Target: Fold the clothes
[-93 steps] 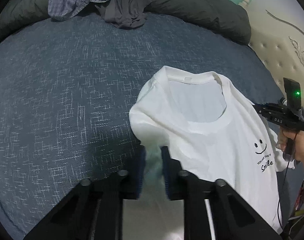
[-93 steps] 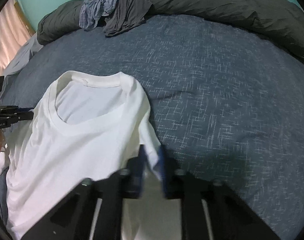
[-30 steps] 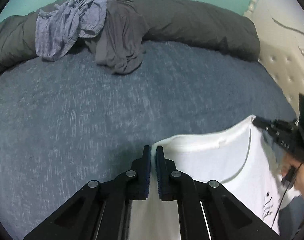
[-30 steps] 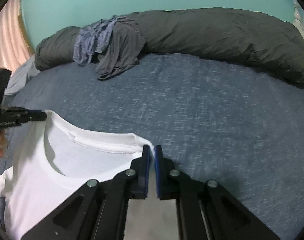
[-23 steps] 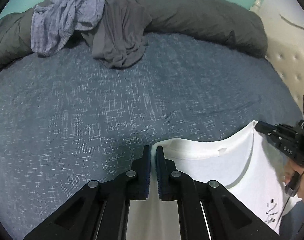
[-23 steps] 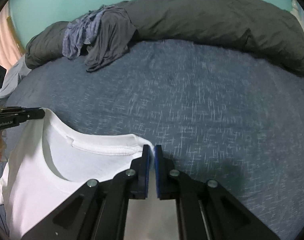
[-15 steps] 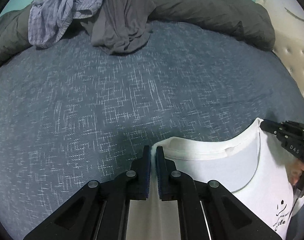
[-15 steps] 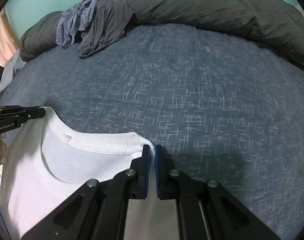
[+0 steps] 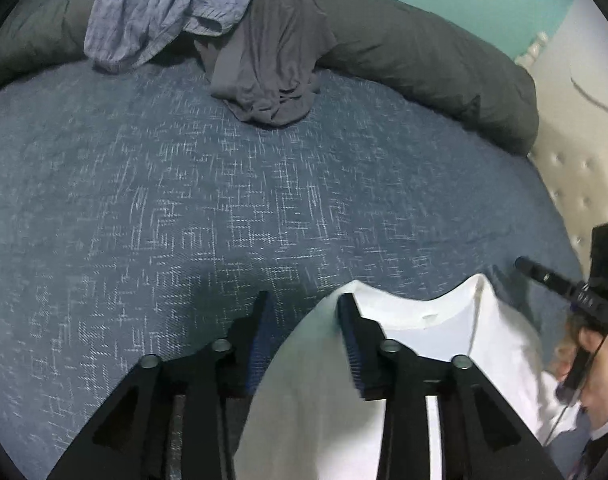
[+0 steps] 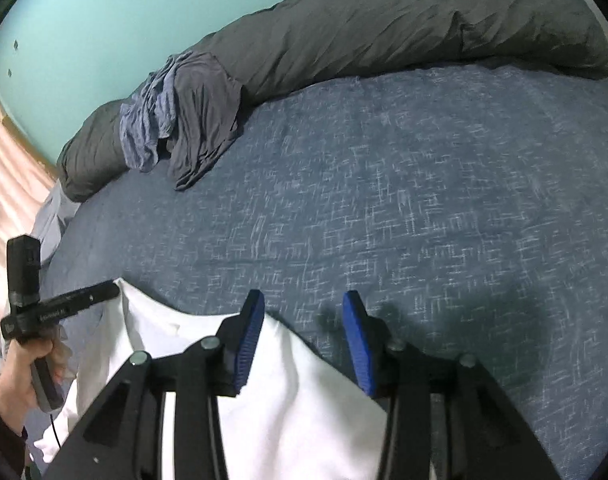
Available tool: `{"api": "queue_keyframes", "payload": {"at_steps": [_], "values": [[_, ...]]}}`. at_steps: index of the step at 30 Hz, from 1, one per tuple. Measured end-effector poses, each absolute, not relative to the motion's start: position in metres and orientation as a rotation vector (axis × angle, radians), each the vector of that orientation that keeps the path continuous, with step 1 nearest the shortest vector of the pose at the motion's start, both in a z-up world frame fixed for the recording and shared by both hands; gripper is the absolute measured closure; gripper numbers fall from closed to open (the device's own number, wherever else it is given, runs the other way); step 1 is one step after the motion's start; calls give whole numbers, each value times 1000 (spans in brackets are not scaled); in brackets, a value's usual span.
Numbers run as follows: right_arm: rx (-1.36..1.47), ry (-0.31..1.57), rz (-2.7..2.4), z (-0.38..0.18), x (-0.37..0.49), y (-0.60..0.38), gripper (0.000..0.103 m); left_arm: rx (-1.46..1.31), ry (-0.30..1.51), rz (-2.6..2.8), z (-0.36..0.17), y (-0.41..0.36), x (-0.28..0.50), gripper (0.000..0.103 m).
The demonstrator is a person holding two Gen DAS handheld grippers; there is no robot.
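White T-shirt (image 9: pixel 432 344) is lying on the blue patterned bedspread (image 9: pixel 224 208), collar pointing toward the dark grey duvet (image 9: pixel 424 52) that is rolled along the far edge of the bedspread; the left gripper (image 9: pixel 302 308) is hovering over the shirt's left shoulder corner with its fingers spread wide apart and clasping nothing, the shirt edge lying in the gap between them and running close beside the right-hand pad; the right gripper (image 10: pixel 304 308) is standing likewise over the opposite shoulder, its blue-padded fingers (image 10: pixel 246 340) parted and empty, the left pad overlapping the shirt (image 10: pixel 288 392) and the right pad over bare bedspread (image 10: pixel 424 200); in each wrist view the other gripper is appearing beside the collar, held in a hand (image 10: pixel 22 368); a crumpled grey garment (image 9: pixel 272 52) and a blue checked garment (image 9: pixel 164 8) are resting together against the duvet (image 10: pixel 384 20), well apart from the T-shirt; a cream tufted headboard (image 9: pixel 580 152) is bordering the bedspread on the right.
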State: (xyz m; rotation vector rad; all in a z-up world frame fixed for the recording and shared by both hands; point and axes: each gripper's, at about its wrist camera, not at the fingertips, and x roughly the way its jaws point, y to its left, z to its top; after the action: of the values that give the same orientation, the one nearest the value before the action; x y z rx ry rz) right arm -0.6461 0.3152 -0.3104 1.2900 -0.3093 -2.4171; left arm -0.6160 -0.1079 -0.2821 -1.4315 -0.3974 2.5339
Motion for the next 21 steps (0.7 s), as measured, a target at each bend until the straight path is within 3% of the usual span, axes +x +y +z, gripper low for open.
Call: {"api": "queue_keyframes", "payload": {"at_steps": [10,21], "values": [[1299,-296,-2397,-314,-626,315,62,-1461,-299,2550,-274,-123,-593,62],[1314,-369,-2364,-316,-535,324,57,-1557,-172,2458,-280,-173,-485,62]]}}
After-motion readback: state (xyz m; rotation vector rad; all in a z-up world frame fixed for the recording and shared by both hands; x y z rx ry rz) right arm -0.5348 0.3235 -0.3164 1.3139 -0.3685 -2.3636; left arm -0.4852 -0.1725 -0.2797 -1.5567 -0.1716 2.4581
